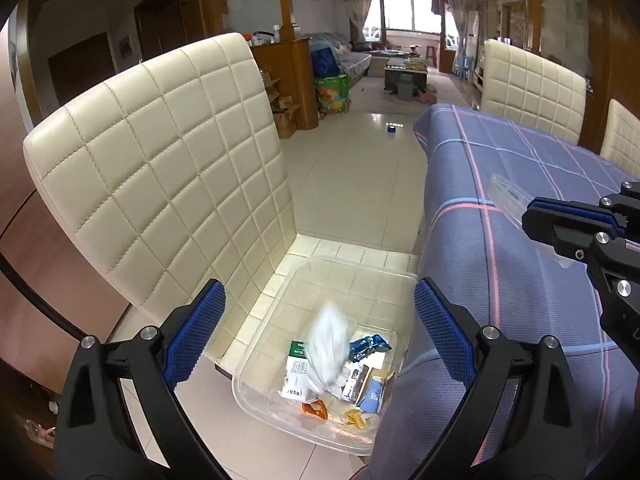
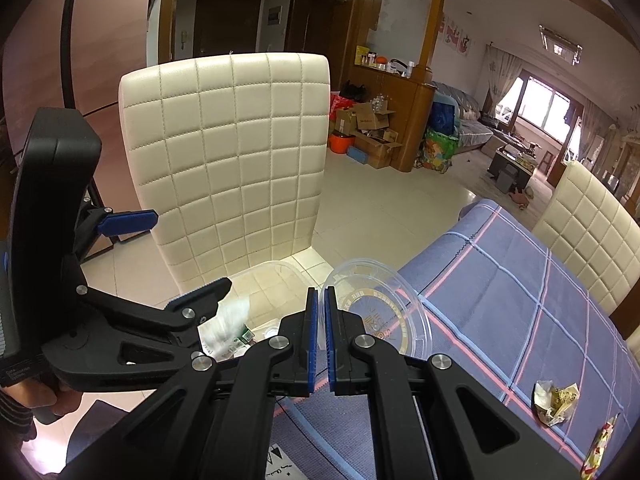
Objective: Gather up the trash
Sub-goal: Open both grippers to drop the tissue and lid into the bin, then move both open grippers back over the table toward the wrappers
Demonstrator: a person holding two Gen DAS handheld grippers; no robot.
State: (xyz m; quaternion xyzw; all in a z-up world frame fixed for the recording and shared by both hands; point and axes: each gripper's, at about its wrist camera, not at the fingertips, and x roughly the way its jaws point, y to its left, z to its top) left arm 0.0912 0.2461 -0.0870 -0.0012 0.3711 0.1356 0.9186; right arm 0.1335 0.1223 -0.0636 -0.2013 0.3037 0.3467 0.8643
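Note:
My left gripper (image 1: 318,292) is open and hangs over a clear plastic bin (image 1: 248,384) on a cream chair seat. A crumpled white piece of trash (image 1: 328,344), blurred, is below the open jaws, loose, just above the wrappers lying in the bin. My right gripper (image 2: 321,292) is shut on the rim of a round clear plastic lid (image 2: 384,304), held at the edge of the table. In the left wrist view the right gripper (image 1: 532,216) and the clear lid (image 1: 508,192) show at the right. The right wrist view shows the left gripper (image 2: 172,258) and the white trash (image 2: 230,320).
The quilted chair back (image 1: 160,160) rises just behind the bin. The table with a blue checked cloth (image 2: 520,300) is at the right, with a crumpled wrapper (image 2: 556,398) and a red-and-yellow wrapper (image 2: 600,448) on it. More cream chairs (image 2: 592,232) stand beyond the table.

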